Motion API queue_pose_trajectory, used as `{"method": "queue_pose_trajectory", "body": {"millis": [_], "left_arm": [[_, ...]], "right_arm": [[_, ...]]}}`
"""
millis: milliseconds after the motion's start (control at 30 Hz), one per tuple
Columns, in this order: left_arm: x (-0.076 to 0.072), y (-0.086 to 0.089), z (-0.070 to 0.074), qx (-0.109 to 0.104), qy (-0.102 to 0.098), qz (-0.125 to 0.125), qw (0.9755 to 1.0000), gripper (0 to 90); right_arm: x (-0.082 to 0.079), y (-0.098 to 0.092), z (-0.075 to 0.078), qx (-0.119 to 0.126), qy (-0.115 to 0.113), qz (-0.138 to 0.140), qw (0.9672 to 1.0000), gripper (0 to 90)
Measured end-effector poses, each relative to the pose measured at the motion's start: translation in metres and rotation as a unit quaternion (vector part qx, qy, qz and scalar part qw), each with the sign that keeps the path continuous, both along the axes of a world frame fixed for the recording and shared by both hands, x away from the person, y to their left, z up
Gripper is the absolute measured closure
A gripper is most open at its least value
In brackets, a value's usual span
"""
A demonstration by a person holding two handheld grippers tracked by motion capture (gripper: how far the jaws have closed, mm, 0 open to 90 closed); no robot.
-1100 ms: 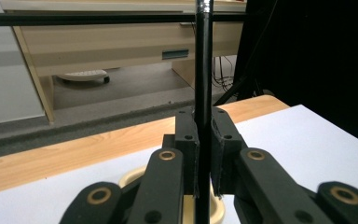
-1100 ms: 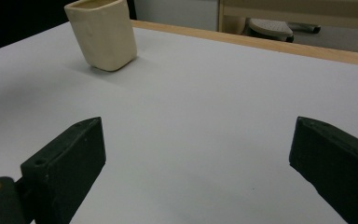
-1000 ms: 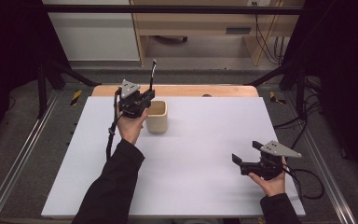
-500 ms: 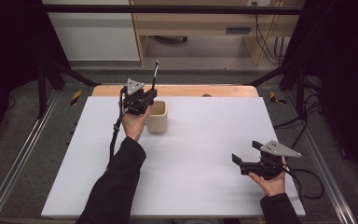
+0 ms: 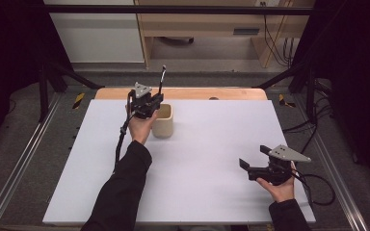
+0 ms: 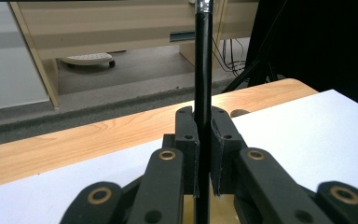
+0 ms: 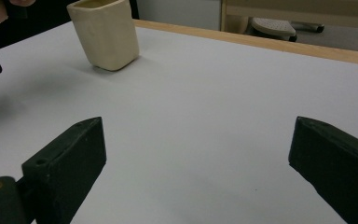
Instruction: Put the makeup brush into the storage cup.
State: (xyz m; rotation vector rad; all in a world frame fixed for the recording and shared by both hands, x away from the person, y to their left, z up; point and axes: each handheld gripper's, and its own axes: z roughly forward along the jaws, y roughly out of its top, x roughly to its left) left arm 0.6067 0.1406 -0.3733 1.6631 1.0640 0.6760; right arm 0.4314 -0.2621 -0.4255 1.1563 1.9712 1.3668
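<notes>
Black rod (image 6: 203, 70) sat clamped upright in the left hand-held gripper (image 5: 147, 103) over the beige cup (image 5: 163, 120), upper left; misaimed, it risked tipping the cup; right hand-held gripper (image 5: 250, 166) gaped empty.

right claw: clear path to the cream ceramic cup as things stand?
Probably yes: the right claw is open, with bare white tabletop up to the cream ceramic cup; the left claw hovers beside it.
</notes>
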Motion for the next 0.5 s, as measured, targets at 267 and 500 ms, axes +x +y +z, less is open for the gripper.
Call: {"method": "queue_pose_trajectory", "body": {"millis": [267,500], "left_arm": [[0.002,-0.004,-0.009,0.01,0.006,0.0,0.9999,83.6],[0.002,-0.005,-0.019,0.016,0.011,-0.001,0.9998,83.6]], "right_arm": [[0.0,0.0,0.0,0.001,0.0,-0.001,1.0,4.1],[0.001,0.0,0.0,-0.001,-0.001,0.0,1.0,4.1]]}}
